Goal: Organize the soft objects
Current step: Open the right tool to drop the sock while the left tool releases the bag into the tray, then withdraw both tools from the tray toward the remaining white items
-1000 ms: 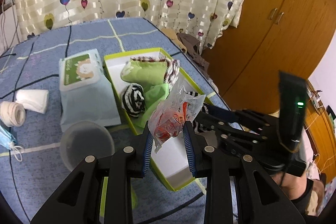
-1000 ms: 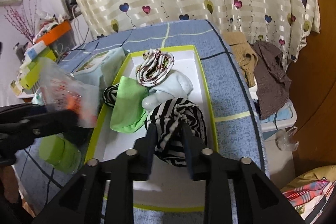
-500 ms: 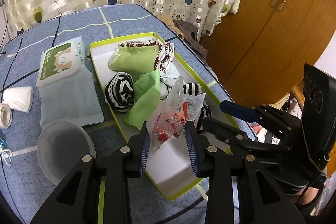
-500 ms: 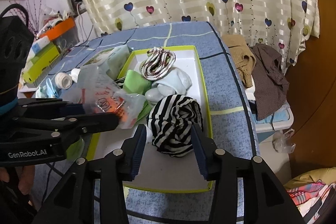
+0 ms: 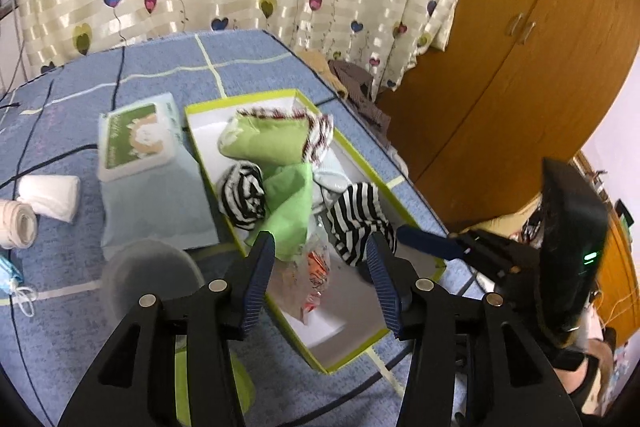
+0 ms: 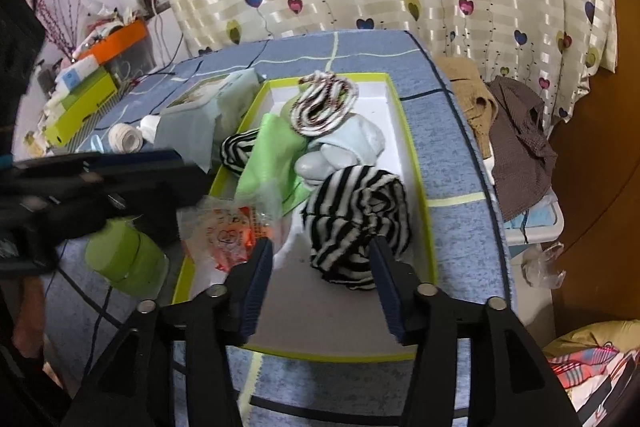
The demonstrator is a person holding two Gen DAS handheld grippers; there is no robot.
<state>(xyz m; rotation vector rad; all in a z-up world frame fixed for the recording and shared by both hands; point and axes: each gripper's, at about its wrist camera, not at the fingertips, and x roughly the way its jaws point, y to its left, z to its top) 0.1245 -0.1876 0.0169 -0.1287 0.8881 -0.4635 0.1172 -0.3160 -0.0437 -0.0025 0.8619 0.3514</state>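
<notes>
Over the near end of the green-rimmed box (image 5: 416, 219), both tongs hang above the white floor, pointing down at a slant. Left tongs (image 5: 320, 283): jaws have just been opening and now stand wide, holding nothing; the crinkly plastic packet (image 5: 314, 275) lies loose below the gap, inside the box by its near left wall. Right tongs (image 6: 320, 283): jaws have likewise just been opening, wide apart, empty; the striped black-and-white bundle (image 6: 356, 215) sits on the box floor between the pads and just beyond them, no pad pressing it that I can see.

Box contents past the bundle: green cloth (image 6: 272, 155), pale socks (image 6: 348, 147), brown-striped roll (image 6: 324, 103) at the far end, a second striped roll (image 5: 242, 195) by the left wall.

Risks, as I judge them:
- Packet is light and springy; resting partly on the green cloth, it may slide or tip over the low wall if a pad brushes it on the way out.
- Bundle looks loosely wound. A ribbed pad could snag a loop on withdrawal and drag it back out or unroll it.
- Both tongs crowd the same end of the box; the right tool's finger reaches close to the left one, so a careless pull-back could knock them together.
- Left of the box, the green cup (image 6: 124, 255) and the clear bowl (image 5: 150, 275) stand just beside the wall; a sideways swing may upset them.
- Box is light card; a nudge on its rim may shift it across the worktop (image 5: 80, 99).
</notes>
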